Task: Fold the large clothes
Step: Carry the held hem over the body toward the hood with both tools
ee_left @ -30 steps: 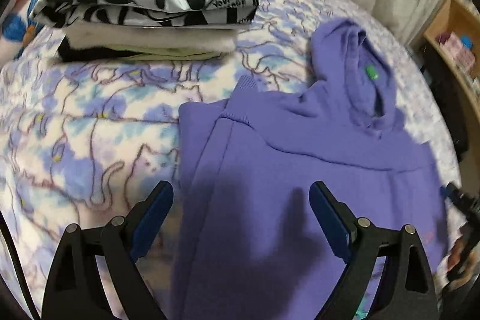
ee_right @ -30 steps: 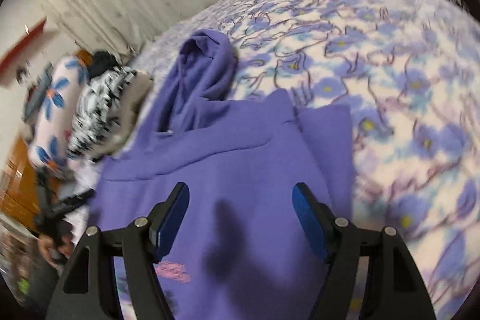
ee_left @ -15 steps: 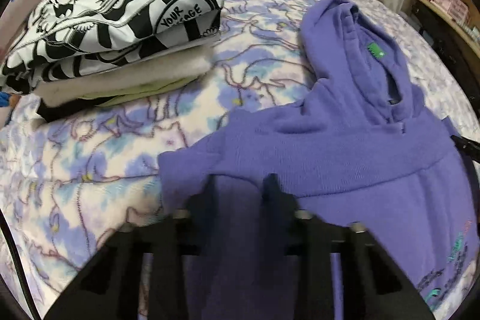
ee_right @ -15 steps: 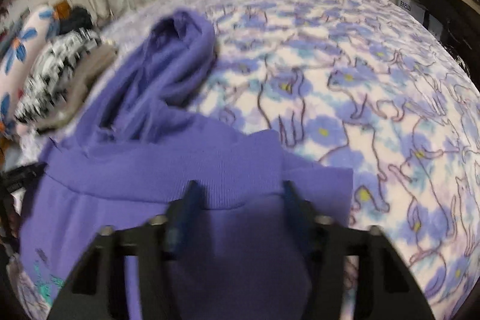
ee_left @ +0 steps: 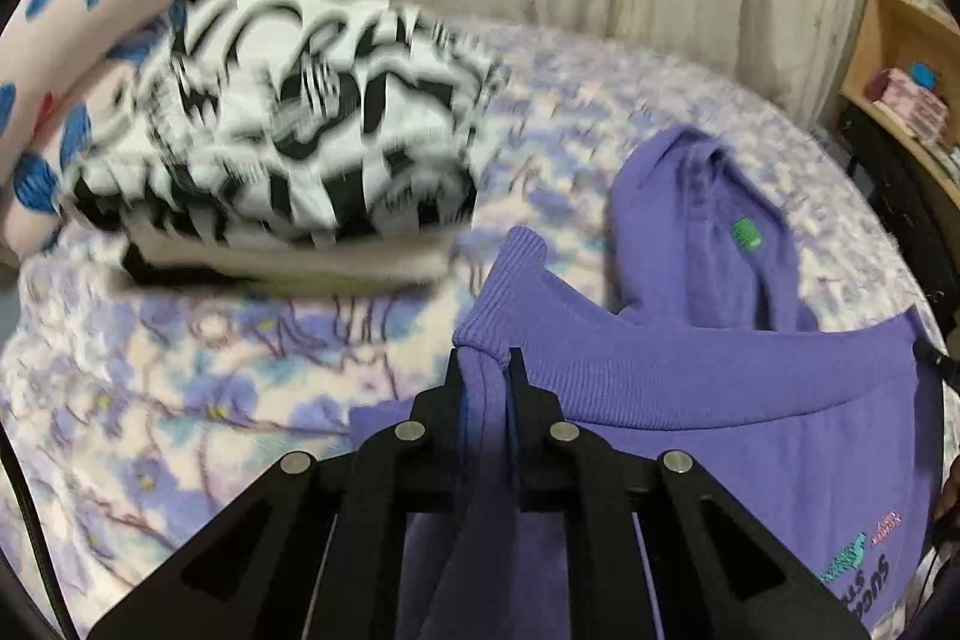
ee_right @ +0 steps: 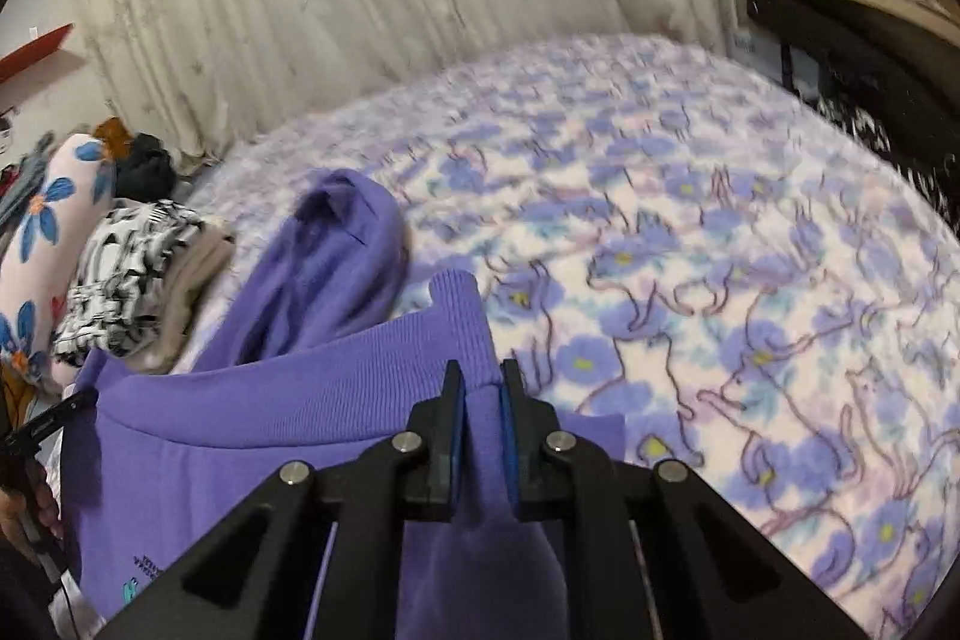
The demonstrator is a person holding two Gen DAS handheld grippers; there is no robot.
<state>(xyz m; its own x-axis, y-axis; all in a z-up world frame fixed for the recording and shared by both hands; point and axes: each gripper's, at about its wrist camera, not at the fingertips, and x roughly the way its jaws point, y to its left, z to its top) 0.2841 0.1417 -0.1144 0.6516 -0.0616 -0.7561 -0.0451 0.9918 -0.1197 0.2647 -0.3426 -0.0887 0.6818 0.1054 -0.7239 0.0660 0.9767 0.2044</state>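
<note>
Pinching hoodie hem [ee_left: 690, 376], both tools.

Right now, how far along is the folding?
Done: a stack of folded clothes sits on the bed. In hand: the purple hoodie, with the left gripper and right gripper each shut on a corner of its ribbed hem, lifted toward the hood. Left: finish this fold, then stack it.
</note>
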